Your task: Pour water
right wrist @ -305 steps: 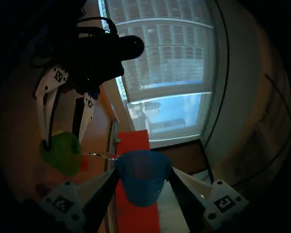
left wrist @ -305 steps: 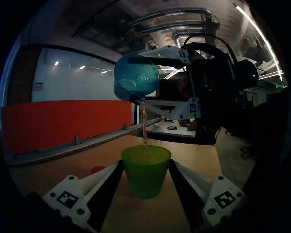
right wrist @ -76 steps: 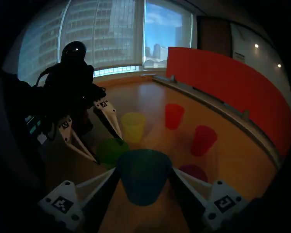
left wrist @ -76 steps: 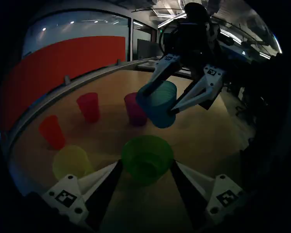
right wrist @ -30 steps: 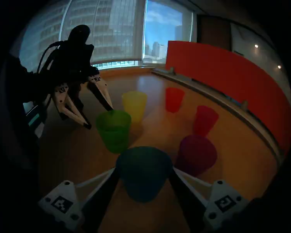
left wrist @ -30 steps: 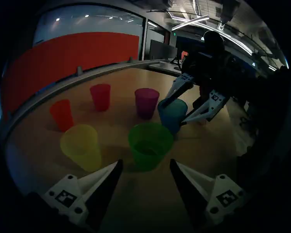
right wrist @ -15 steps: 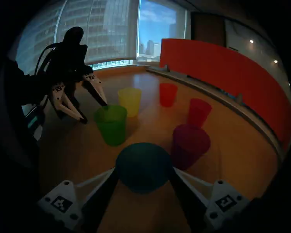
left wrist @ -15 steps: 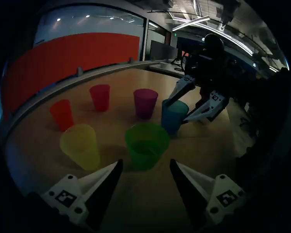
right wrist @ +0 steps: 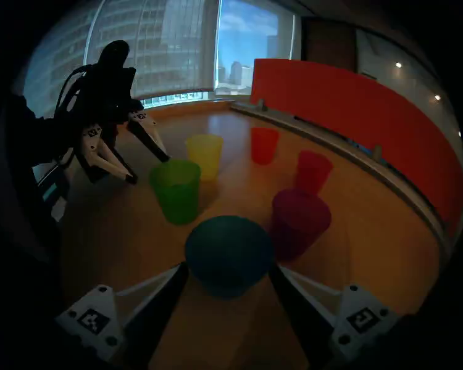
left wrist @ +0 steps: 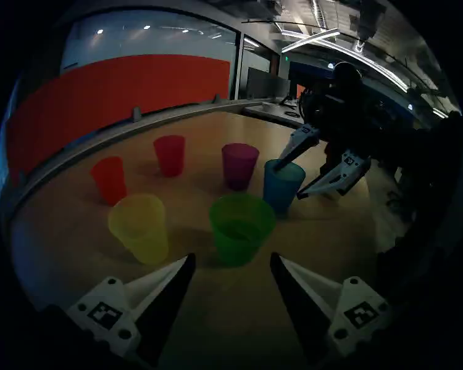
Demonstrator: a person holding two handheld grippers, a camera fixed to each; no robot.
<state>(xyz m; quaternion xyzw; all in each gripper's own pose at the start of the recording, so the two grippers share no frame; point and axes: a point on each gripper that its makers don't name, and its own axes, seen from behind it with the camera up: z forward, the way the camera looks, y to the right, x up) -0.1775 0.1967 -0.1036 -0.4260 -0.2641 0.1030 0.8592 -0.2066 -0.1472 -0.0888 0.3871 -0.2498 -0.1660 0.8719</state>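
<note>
A green cup (left wrist: 241, 228) stands upright on the wooden table (left wrist: 330, 246), with some liquid low inside it. My left gripper (left wrist: 231, 256) is open, its fingertips just short of the cup on either side. The same green cup (right wrist: 176, 191) shows in the right gripper view, with the left gripper (right wrist: 148, 169) behind it. A blue cup (right wrist: 229, 256) stands on the table between the fingers of my right gripper (right wrist: 228, 266), which flank it slightly spread. In the left gripper view the blue cup (left wrist: 282, 185) sits right of the green one, inside the right gripper (left wrist: 287, 182).
Several other cups stand nearby: yellow (left wrist: 139, 228), orange (left wrist: 110, 180), red (left wrist: 170, 154) and purple (left wrist: 239, 165), the purple one (right wrist: 299, 222) close beside the blue cup. A rail and a red wall panel (left wrist: 108, 86) border the table's far side.
Pouring from the blue cup into the green one has ended. Both cups were lowered onto the table; the left gripper let go and backed off, and the right gripper's fingers widened slightly around the blue cup.
</note>
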